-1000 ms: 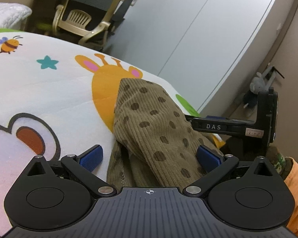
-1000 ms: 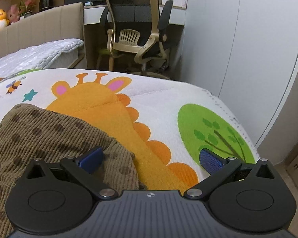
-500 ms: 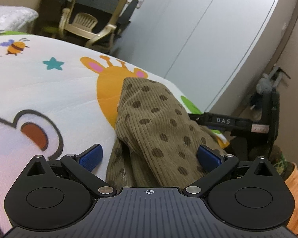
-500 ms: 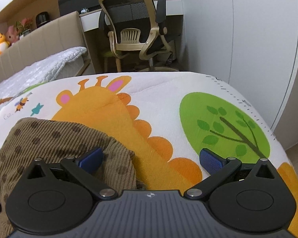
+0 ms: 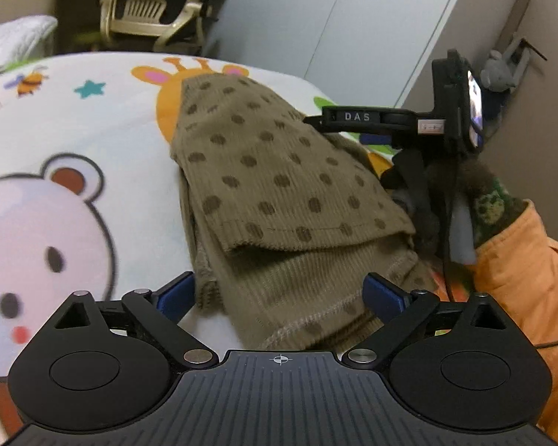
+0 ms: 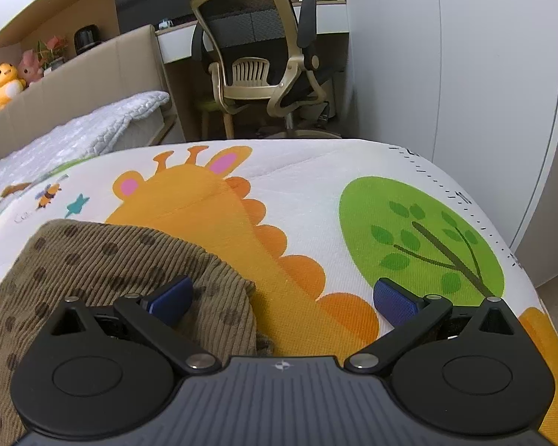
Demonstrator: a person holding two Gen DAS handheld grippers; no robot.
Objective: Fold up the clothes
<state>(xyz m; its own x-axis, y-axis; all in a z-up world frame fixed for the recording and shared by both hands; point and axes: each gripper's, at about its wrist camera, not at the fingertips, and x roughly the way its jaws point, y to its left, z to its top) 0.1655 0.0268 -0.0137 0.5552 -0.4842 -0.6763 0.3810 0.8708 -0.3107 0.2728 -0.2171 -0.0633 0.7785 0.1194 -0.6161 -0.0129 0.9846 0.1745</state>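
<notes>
Since a second ago, left tool pulled back; hem of brown dotted corduroy garment now visible, folded over on cartoon bedspread. Both my tools spread apart, empty. Right tool at garment's edge. Fold looks laid; next fold pending, I judge.

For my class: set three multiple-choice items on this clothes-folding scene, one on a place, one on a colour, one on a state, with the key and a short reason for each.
1. The brown dotted garment lies on
A. the animal-print bedcover
B. the office chair
C. the floor

2. The tree on the cover is
A. blue
B. green
C. red

3. The left gripper is
A. shut on the garment
B. out of view
C. open

Key: 1 A, the print shows all round the cloth; 2 B, a green crown; 3 C, its blue pads stand wide apart.
</notes>
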